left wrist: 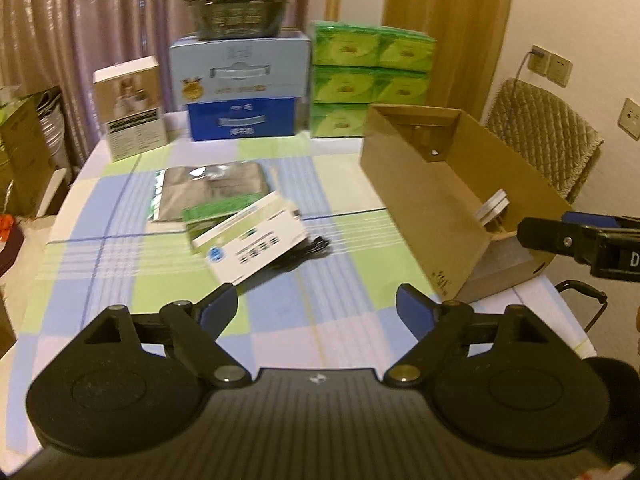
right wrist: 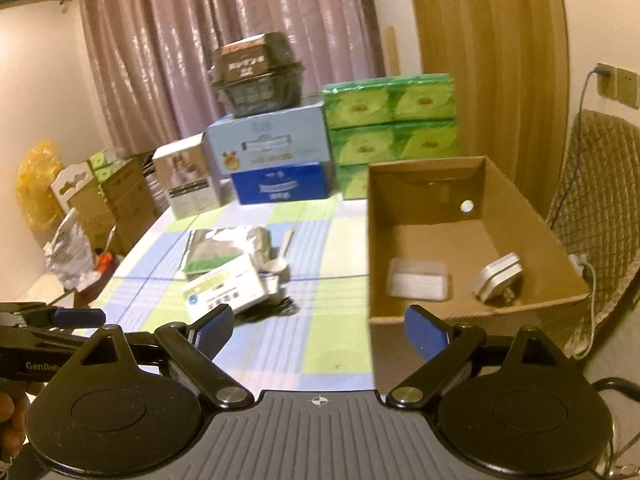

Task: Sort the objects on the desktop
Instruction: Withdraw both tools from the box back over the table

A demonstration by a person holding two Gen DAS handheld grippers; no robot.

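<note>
A loose pile lies mid-table: a white box with blue print [left wrist: 256, 246] [right wrist: 224, 294], a silver foil pouch [left wrist: 208, 190] [right wrist: 228, 246], a white scoop [right wrist: 280, 264] and a black cable [left wrist: 312, 250] [right wrist: 280, 308]. An open cardboard box [left wrist: 424, 200] [right wrist: 520, 224] on the right holds a white case [right wrist: 418, 284] and a white charger [right wrist: 498, 278]. My left gripper [left wrist: 316, 308] is open and empty, short of the pile. My right gripper [right wrist: 318, 330] is open and empty, by the box's near left corner.
Stacked at the table's back: blue cartons [left wrist: 240, 88], a dark food tub [left wrist: 236, 4], green tissue packs [left wrist: 368, 76] and a small white box [left wrist: 130, 108]. A quilted chair [left wrist: 548, 136] stands right of the table. Cartons and bags [right wrist: 92, 208] crowd the floor left.
</note>
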